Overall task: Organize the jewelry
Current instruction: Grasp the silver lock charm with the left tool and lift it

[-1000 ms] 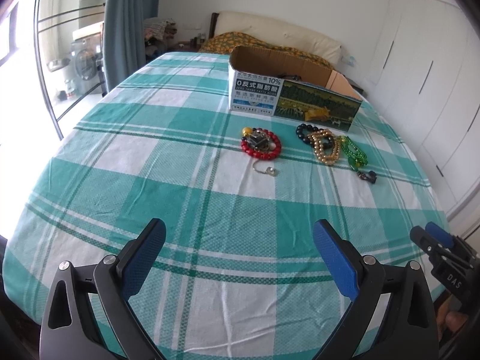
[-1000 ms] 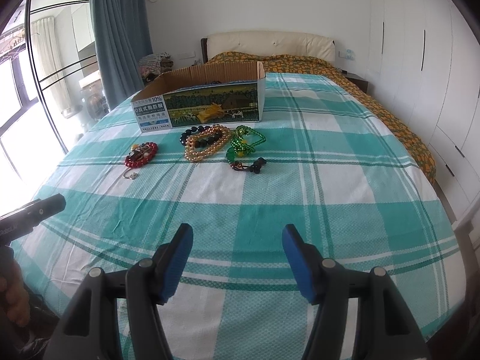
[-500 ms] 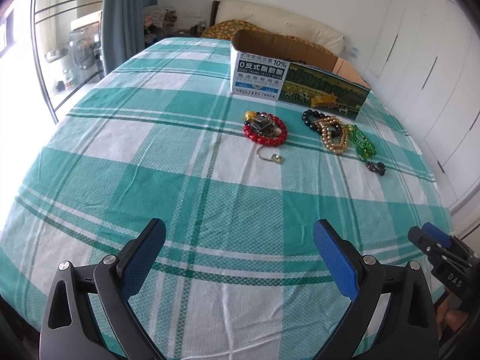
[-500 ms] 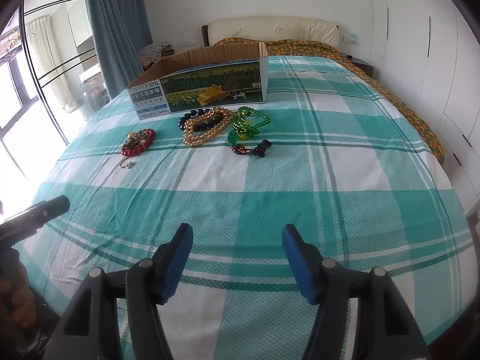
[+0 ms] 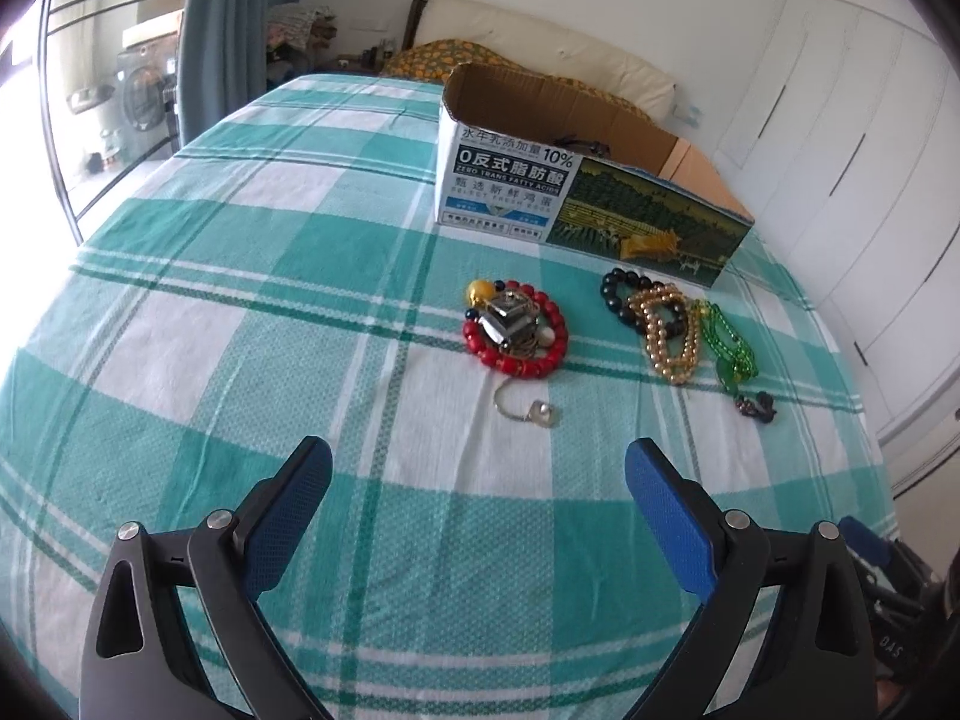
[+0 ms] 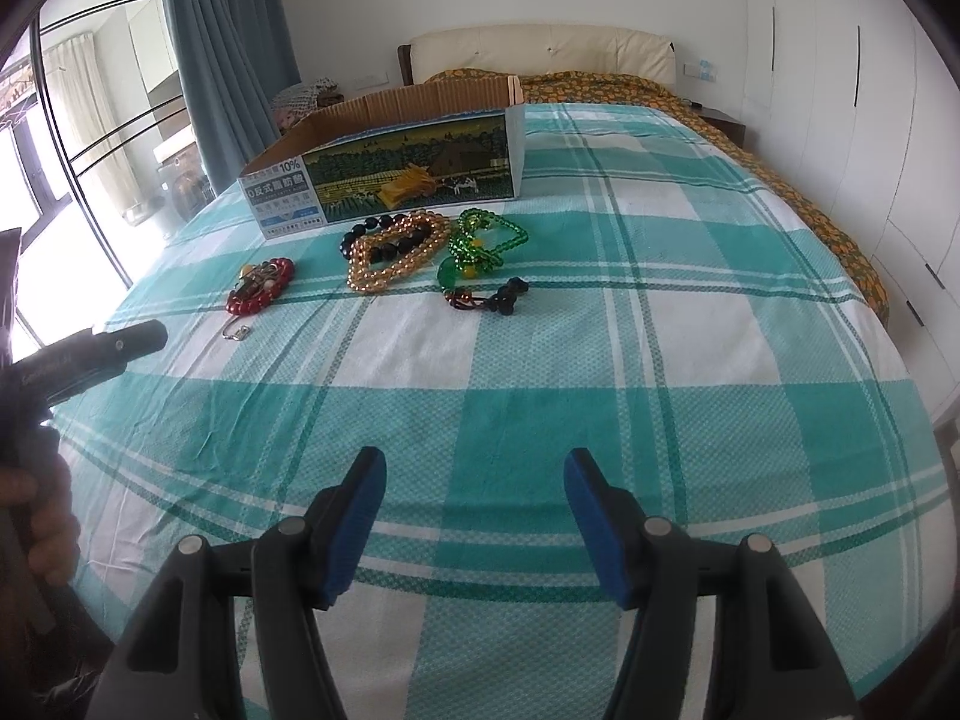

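The jewelry is being displayed in a loose row on the bed, just in front of the near wall of an open cardboard box [image 5: 594, 204]. At the left of the row, one red bead bracelet [image 5: 515, 331] is seen, with one yellow bead touching its far edge and a small tangle of metal pieces lying inside its ring. Just near of it, one thin wire hook with a pearl [image 5: 528, 408] is lying apart on a white square. To the right, one black bead bracelet [image 5: 624, 294] is being overlapped by one gold bead strand [image 5: 666, 336]. Just right of these, one green bead strand [image 5: 729, 342] is resting, with a green pendant at its near end. One small dark cord piece [image 5: 757, 405] is lying just near of the green strand.

The box is standing open at the top, and its printed side is being turned toward the jewelry. Everything is being carried by the teal and white checked bedspread [image 5: 240, 312]. A cream headboard [image 6: 540, 51] is seen at the far end and white wardrobe doors [image 6: 840, 90] at the right.

The left gripper [image 5: 477, 483] is being held spread wide above the near bedspread, with nothing between its blue pads. The right gripper [image 6: 474, 486] is likewise being held spread and unloaded, well apart from the jewelry.
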